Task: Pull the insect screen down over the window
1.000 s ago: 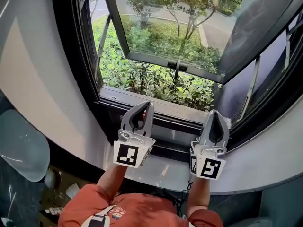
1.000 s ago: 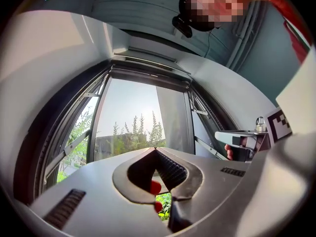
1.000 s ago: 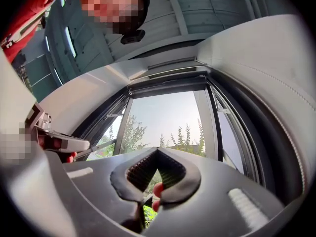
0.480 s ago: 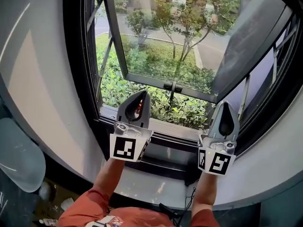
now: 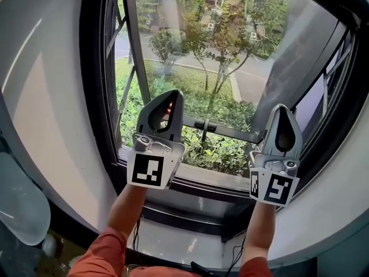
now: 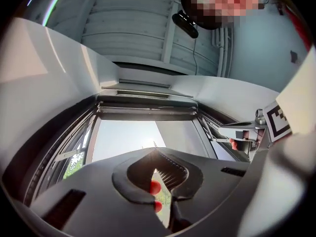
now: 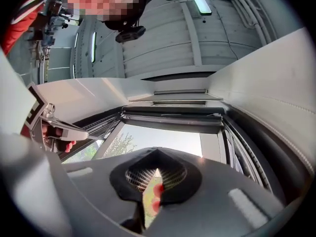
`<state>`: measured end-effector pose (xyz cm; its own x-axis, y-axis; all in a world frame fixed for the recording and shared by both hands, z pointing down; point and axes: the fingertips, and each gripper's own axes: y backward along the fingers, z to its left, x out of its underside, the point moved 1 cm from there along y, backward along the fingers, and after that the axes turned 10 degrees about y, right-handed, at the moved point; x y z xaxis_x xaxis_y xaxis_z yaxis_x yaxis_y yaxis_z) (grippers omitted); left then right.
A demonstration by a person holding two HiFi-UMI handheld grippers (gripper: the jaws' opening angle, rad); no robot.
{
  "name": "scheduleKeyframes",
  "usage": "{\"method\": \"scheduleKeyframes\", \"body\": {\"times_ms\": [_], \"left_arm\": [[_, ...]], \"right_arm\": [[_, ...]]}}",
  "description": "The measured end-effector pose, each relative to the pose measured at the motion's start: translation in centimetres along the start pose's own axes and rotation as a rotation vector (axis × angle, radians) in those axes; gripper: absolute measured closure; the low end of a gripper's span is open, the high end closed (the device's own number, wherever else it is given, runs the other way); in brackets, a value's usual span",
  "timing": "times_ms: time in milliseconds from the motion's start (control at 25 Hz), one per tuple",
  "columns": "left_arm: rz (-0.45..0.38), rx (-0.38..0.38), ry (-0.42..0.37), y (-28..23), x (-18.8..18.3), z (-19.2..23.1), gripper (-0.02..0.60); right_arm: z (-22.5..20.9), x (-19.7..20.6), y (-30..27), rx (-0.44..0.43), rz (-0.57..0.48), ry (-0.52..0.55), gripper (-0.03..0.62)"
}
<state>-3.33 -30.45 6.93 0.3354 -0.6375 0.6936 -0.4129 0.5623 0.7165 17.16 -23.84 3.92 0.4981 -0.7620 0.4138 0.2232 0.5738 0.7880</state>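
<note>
Head view: open sash [image 5: 228,131]; gripper views only: insect screen [image 6: 145,112] rolled up; L gripper [image 5: 173,93], R gripper [image 5: 282,107] closed, empty.

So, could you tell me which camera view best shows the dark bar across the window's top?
The right gripper view: the dark bar spans the frame's top, unobstructed. The left gripper view shows the bar too, thinner. The head view looks down and misses it.
</note>
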Motion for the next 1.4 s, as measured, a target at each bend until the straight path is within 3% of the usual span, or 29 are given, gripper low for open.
{"method": "scheduleKeyframes", "body": {"times_ms": [720,1040,1400], "left_arm": [[-0.093,0.035,-0.211,-9.5,-7.7,0.6,0.577],[-0.149,0.054,-0.424,-14.0,-11.1,0.4,0.577],[-0.120,0.056,-0.726,-18.3,-14.1,-0.1,0.575]], "right_arm": [[-4.5,-5.5,-11.7,-0.038,-0.086,0.283,0.585],[-6.3,-6.2,-16.6,-0.070,-0.033,0.432,0.585],[-8.6,-7.4,-20.7,-0.083,0.008,0.630,0.585]]}}
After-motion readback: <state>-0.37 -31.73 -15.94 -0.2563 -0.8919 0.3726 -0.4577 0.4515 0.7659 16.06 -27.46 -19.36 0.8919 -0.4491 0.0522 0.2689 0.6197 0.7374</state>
